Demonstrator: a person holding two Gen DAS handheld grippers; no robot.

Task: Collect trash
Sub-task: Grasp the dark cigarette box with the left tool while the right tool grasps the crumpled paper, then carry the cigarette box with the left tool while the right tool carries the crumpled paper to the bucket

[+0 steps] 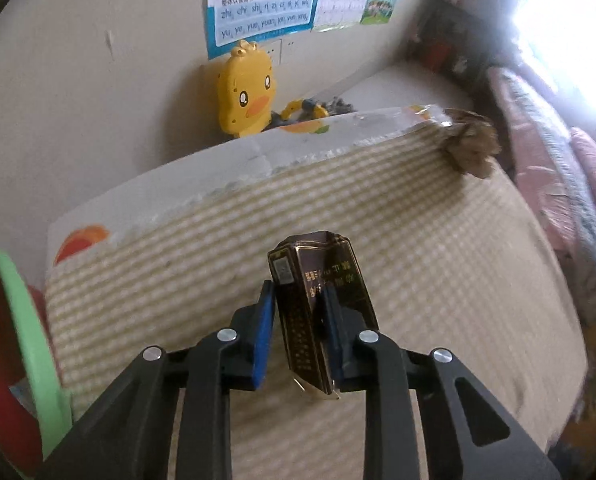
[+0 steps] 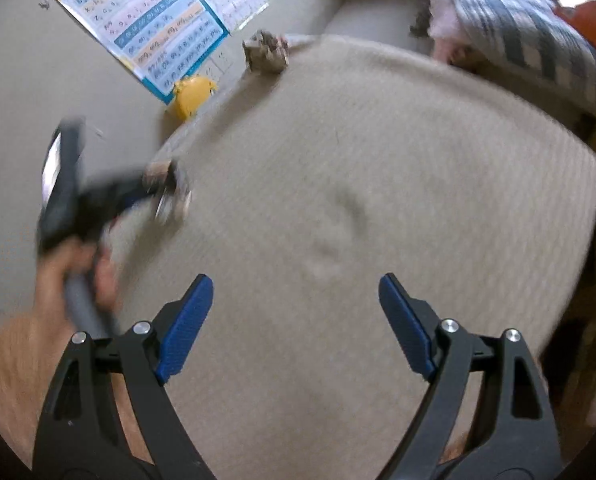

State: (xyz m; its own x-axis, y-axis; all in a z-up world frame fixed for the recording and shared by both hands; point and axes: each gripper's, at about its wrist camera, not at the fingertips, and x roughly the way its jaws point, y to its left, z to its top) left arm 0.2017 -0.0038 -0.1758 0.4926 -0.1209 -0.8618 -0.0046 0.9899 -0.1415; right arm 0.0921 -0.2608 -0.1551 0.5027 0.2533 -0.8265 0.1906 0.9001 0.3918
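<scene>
Trash, a dark box point(image 1: 322, 300), is pinched by the left gripper point(image 1: 298, 312) above the striped mat point(image 1: 418, 240), lifted for binning; the right gripper point(image 2: 296, 320) is spread, empty; a brown wad point(image 1: 472, 148) is left at the mat's far corner.

Box point(image 1: 322, 308) on table point(image 1: 438, 260), crumpled wad point(image 1: 472, 146) at far corner, duck toy point(image 1: 247, 88) behind against wall point(image 1: 78, 100)

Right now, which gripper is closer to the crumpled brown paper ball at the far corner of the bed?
Probably the left gripper; it's partway up the bed, holding a dark box. The right gripper hangs open farther back from the paper ball.
</scene>
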